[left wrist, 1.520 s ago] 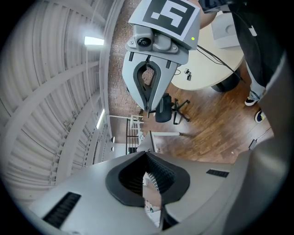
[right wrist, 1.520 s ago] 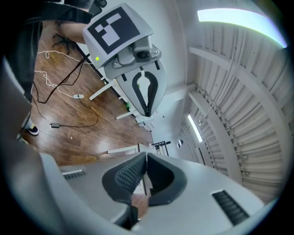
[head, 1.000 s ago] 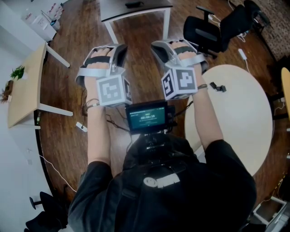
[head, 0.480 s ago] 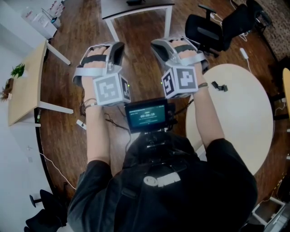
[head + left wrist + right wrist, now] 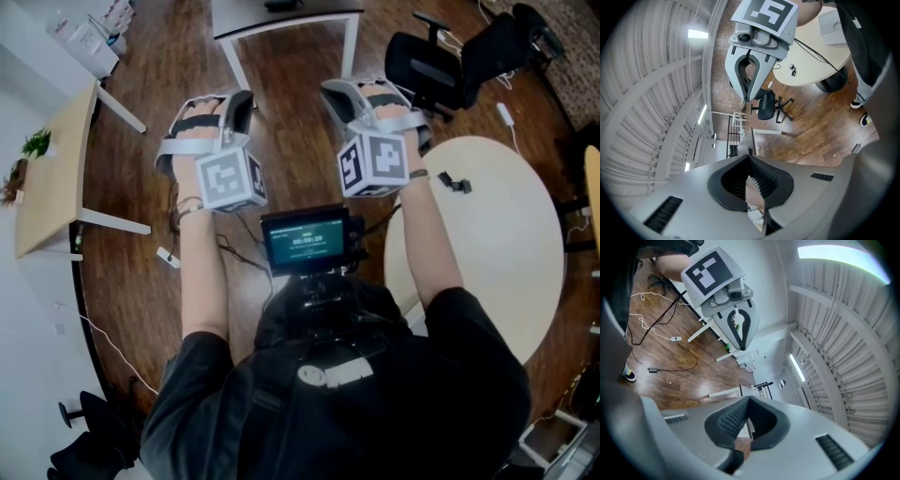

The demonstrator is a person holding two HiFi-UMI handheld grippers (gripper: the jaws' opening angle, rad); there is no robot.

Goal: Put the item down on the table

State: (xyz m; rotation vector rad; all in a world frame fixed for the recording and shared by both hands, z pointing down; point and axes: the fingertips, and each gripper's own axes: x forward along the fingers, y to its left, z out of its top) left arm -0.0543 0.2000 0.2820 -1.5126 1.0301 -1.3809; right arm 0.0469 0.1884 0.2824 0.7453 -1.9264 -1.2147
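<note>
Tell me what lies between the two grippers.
Only wood floor lies between the left gripper and the right gripper, as the head view shows. Both are shut and hold nothing.

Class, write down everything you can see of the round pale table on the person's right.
The round table has a smooth cream top, laminate by its look, and stands on the dark wooden floor. One small black object lies near its far left edge. The person's right forearm crosses its left rim; whether they touch cannot be told. The left gripper view shows what looks like a dark base beneath.
</note>
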